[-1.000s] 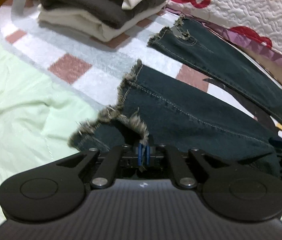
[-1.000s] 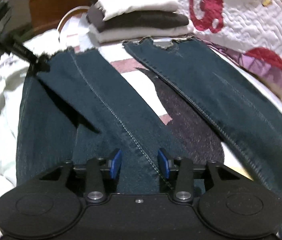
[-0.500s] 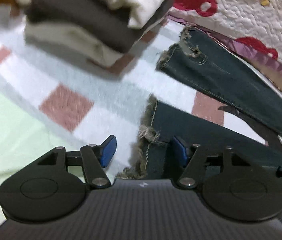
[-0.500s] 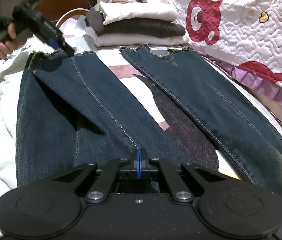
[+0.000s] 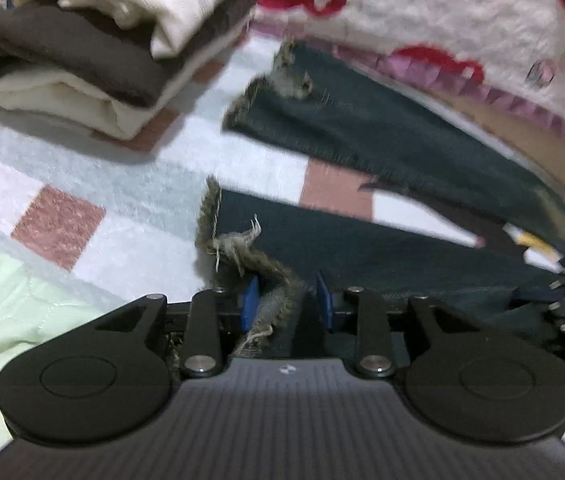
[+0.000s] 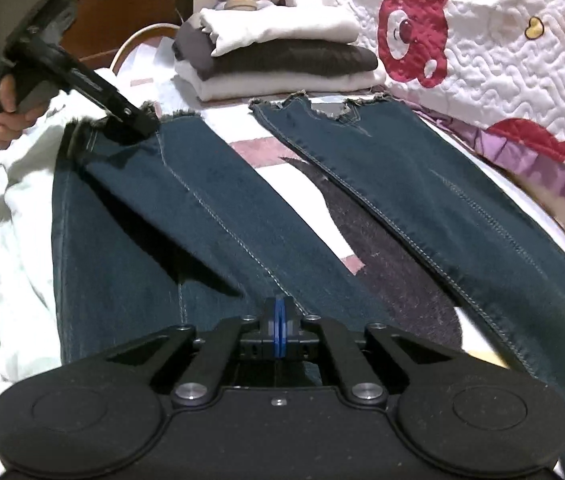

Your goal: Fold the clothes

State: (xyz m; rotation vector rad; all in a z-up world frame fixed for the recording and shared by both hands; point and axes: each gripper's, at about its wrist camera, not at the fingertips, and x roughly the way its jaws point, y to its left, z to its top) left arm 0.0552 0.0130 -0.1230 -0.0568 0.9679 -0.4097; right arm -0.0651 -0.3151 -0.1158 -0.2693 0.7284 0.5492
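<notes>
Checkered bed cover [image 5: 130,184], jeans [image 6: 210,216] spread, left gripper [image 5: 284,300] around frayed hem (blurred)

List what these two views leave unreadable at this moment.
- Jeans waistband: cut off by the bottom edge of the right wrist view, behind the right gripper body.
- Frayed hem: left wrist view is motion-blurred; left gripper contact unclear.
- Folded stack: garment types unreadable.
</notes>
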